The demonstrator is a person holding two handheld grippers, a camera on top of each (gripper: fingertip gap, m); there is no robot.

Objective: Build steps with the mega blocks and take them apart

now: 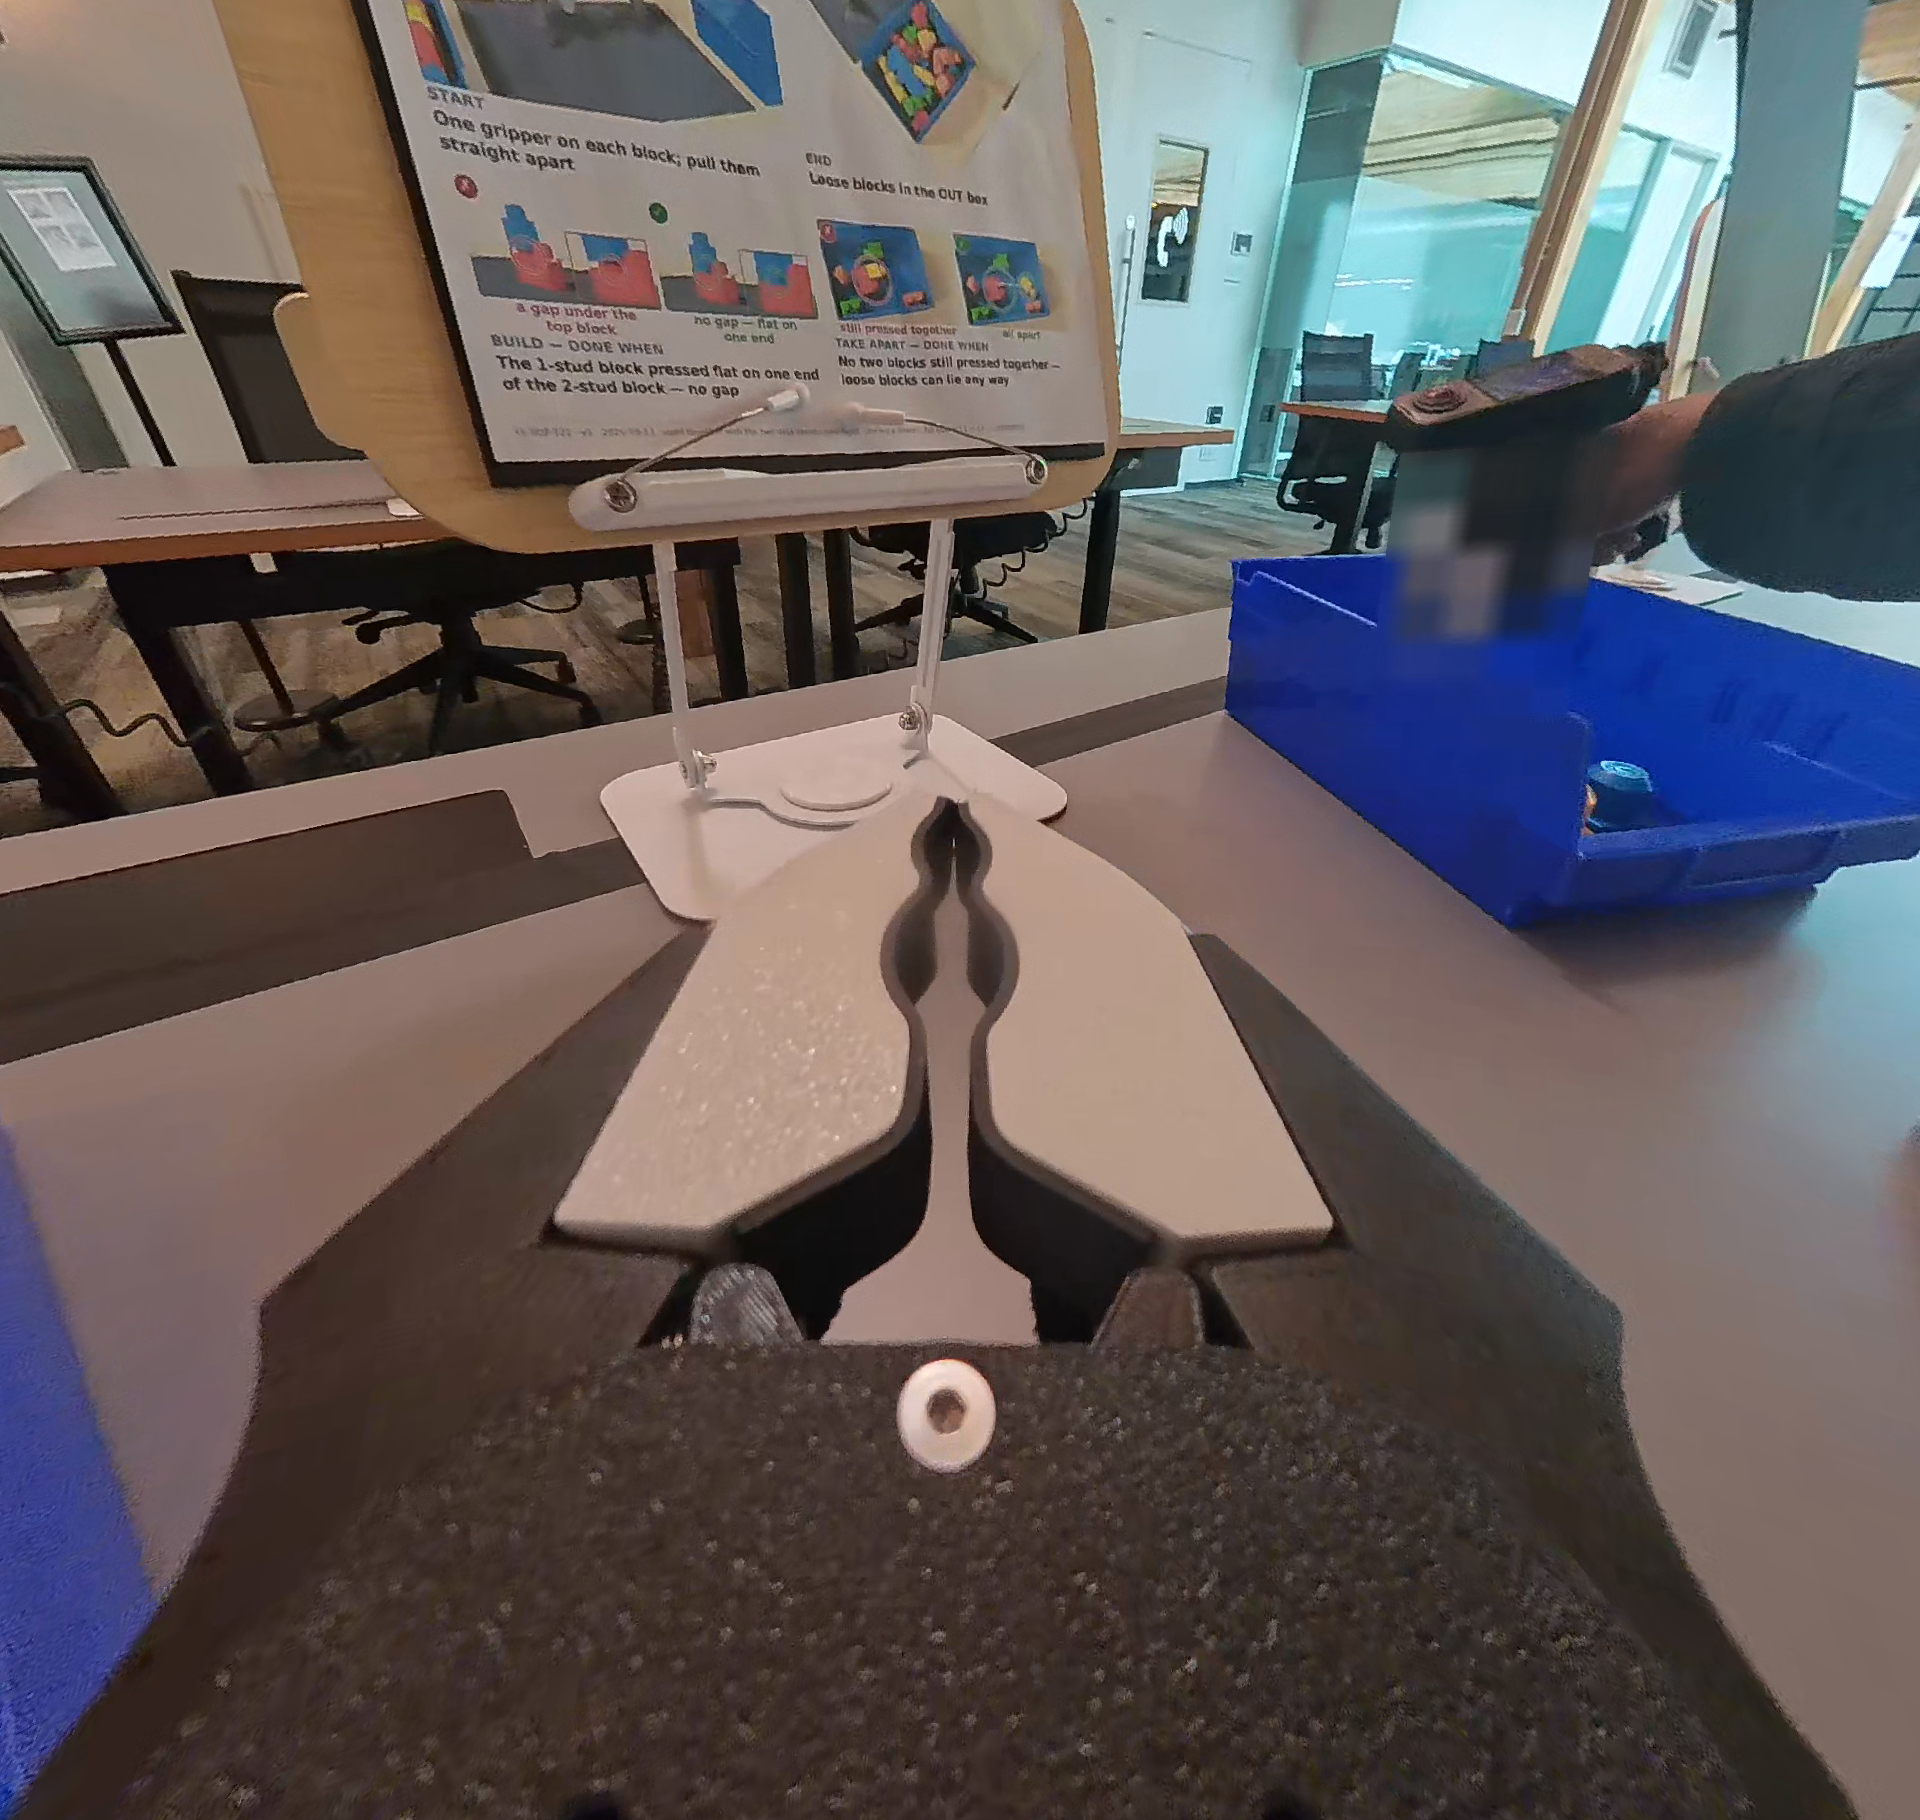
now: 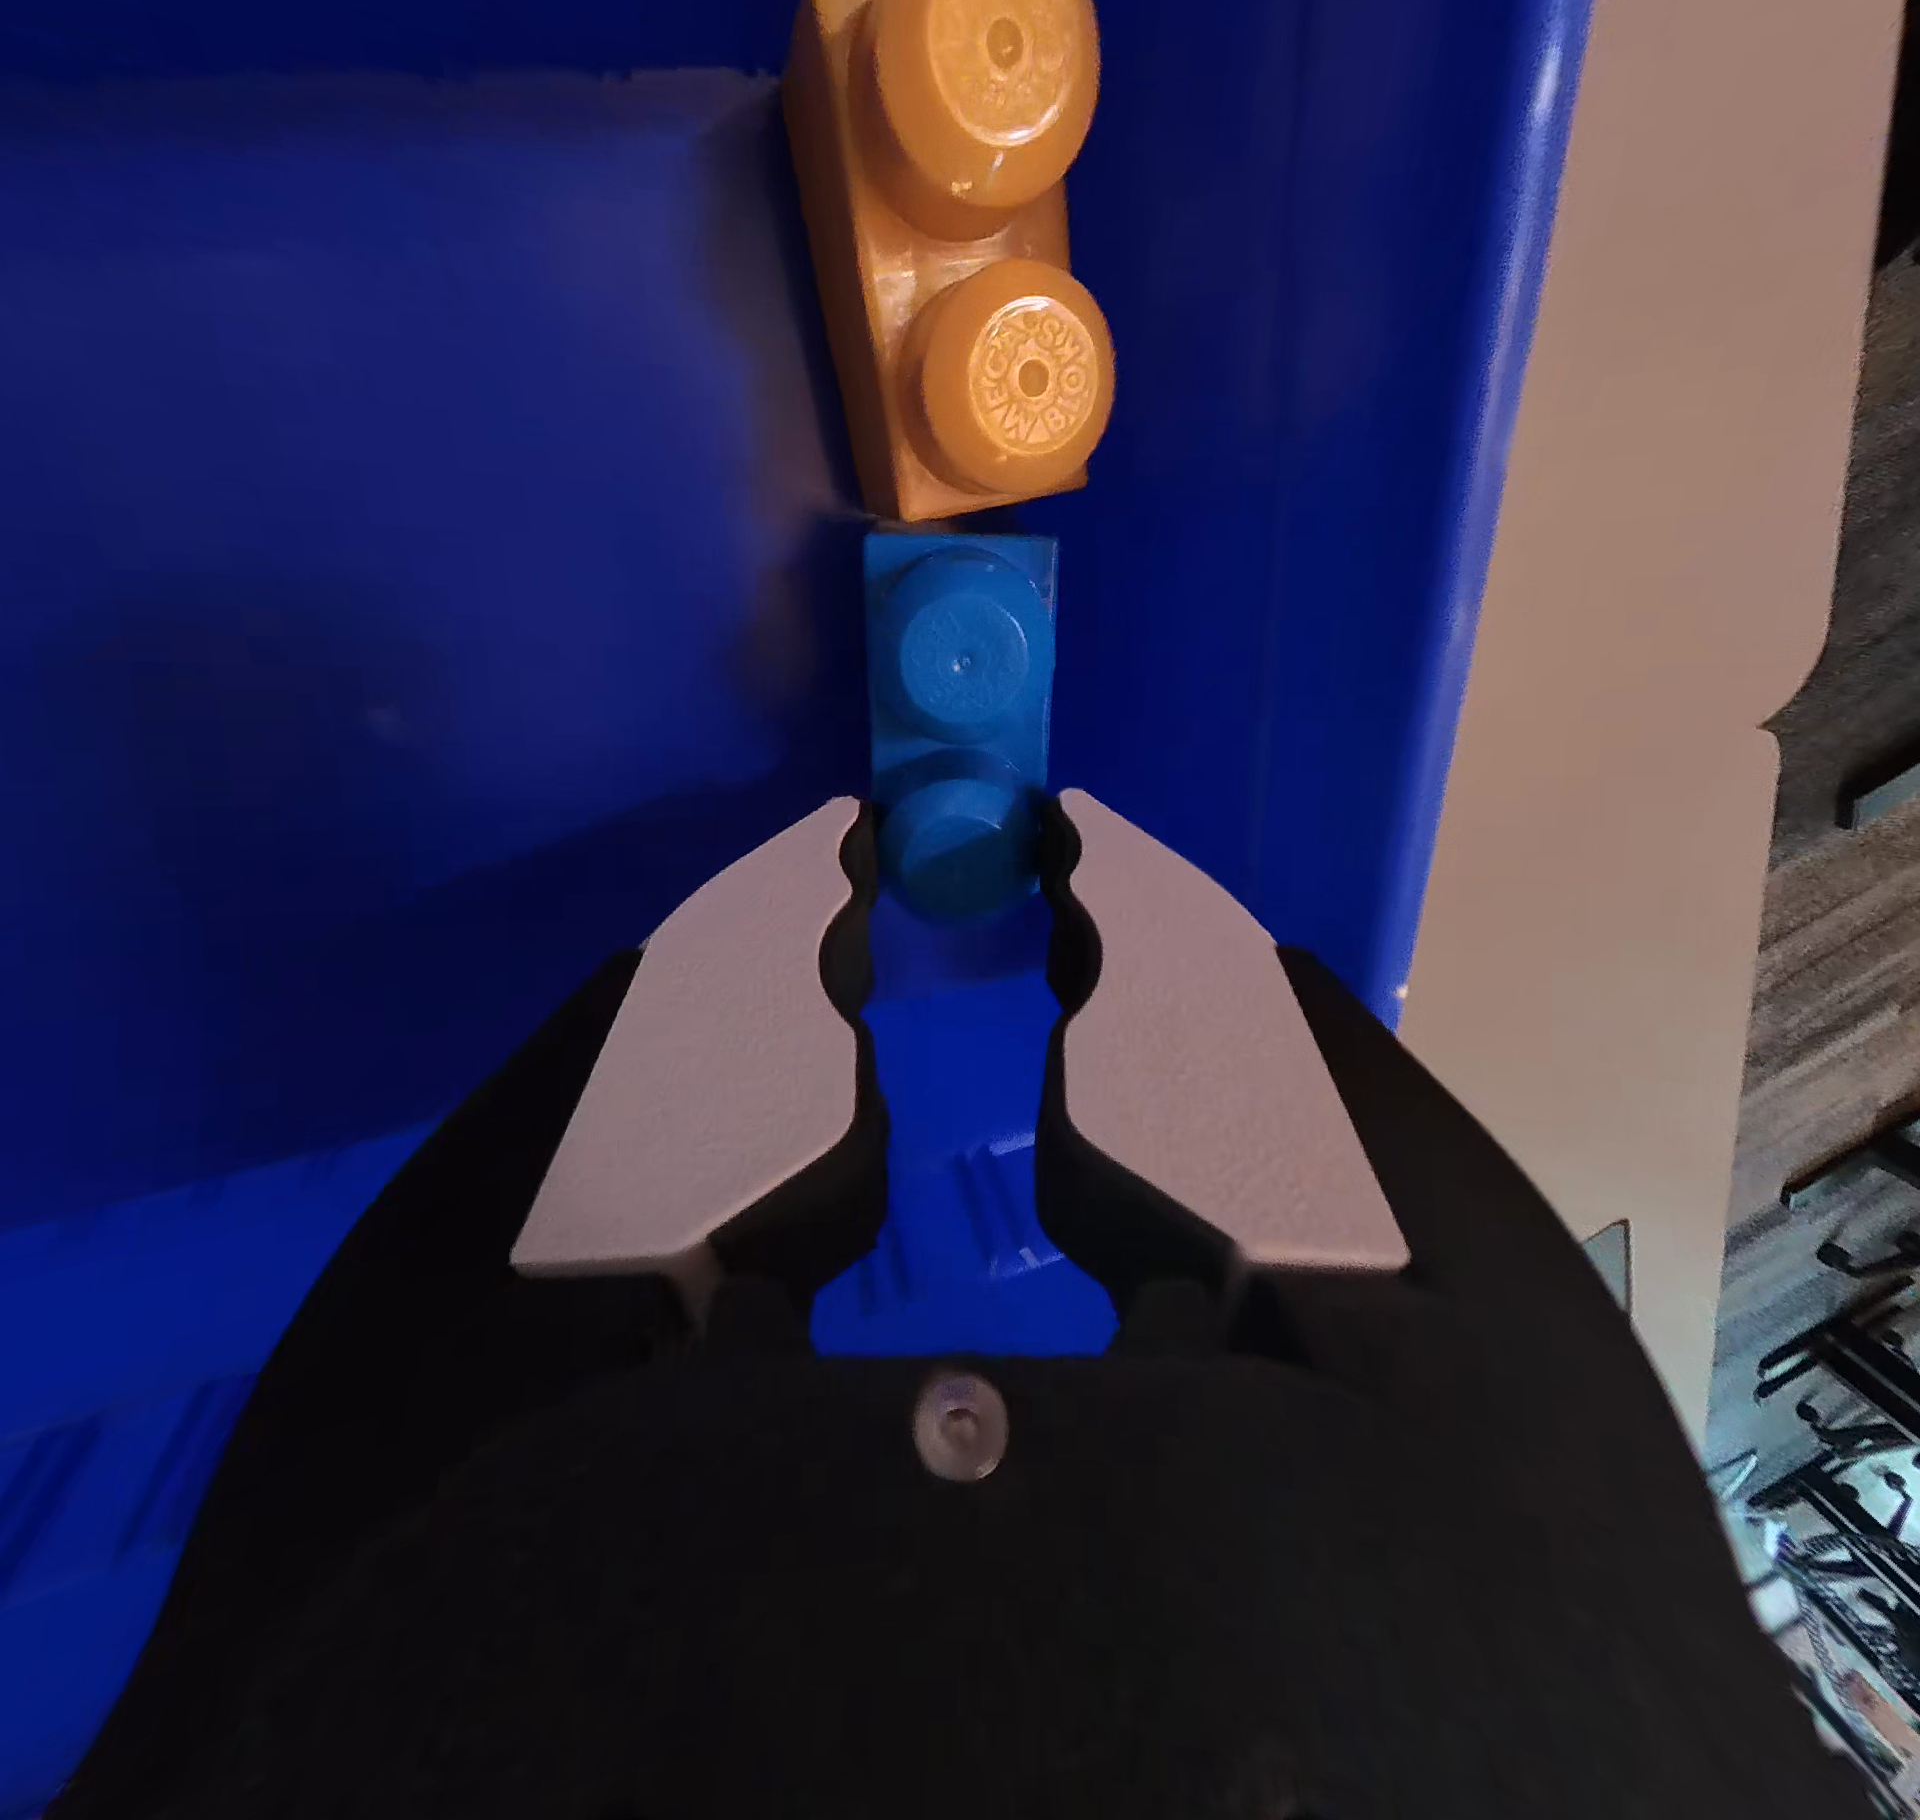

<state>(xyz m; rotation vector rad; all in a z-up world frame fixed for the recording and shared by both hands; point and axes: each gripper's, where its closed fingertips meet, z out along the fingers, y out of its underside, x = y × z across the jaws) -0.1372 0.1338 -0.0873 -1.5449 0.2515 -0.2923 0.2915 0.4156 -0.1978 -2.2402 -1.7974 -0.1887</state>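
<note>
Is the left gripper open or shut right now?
Shut and empty. In the left wrist view the left gripper has its jaws meeting at the tips with nothing between them, above the grey table.

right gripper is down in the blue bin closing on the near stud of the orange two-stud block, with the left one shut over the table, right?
Not quite: in the right wrist view the right gripper straddles the near stud of the blue block; the orange block lies beyond it. The blue bin and shut left gripper are correct.

Open office: desks (image 1: pixel 197 513), swivel chairs (image 1: pixel 447 648)
</note>
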